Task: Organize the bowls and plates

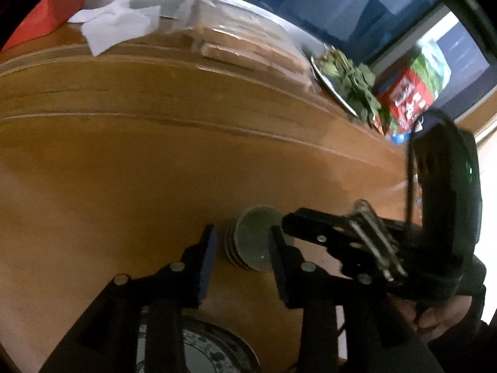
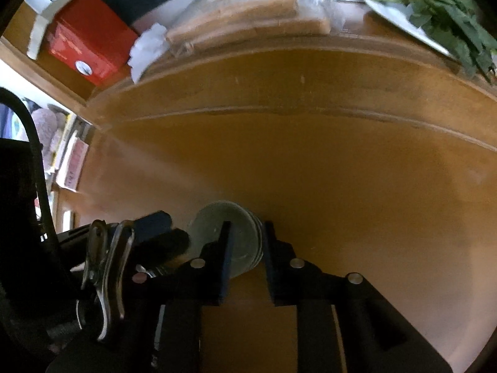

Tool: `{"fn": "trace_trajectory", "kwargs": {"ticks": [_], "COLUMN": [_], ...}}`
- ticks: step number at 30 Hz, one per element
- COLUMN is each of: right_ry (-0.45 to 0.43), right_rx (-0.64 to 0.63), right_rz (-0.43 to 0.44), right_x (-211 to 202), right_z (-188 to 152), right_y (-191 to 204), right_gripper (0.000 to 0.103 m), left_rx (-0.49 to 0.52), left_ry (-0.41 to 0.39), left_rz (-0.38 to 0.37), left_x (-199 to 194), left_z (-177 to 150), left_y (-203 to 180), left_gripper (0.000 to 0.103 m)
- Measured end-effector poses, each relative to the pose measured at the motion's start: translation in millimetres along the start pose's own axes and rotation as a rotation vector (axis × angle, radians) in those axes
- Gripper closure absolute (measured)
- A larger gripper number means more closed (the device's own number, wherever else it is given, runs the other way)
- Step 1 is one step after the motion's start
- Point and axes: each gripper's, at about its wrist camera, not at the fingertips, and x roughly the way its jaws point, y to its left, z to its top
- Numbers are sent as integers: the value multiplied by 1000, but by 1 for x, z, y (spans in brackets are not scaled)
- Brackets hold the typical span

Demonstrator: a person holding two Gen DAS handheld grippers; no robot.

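Observation:
A small stack of grey-green saucers is held on edge above the wooden table. In the left wrist view my left gripper has its jaws wide apart around the stack, and I cannot tell whether the pads touch it. My right gripper comes in from the right at the stack's rim. In the right wrist view my right gripper is closed on the stack, one pad on each face. A patterned plate lies on the table below my left gripper.
At the table's far edge lie a white cloth, wrapped bread, a metal plate of green leaves and a red packet. In the right wrist view a red box stands at the far left.

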Motion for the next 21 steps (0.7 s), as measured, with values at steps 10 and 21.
{"fn": "trace_trajectory", "kwargs": {"ticks": [10,21], "right_ry": [12,9], "right_rx": [91,18], "right_rz": [100,119], "right_x": [15,-15], "right_z": [-19,-43], "right_y": [-32,28], "right_gripper": [89,91], "left_rx": [-2,-2], "left_ry": [132,44], "left_rz": [-36,29], "left_x": [32,-51], "left_z": [-5,-38], "left_y": [10,14], "left_gripper": [84,85]}}
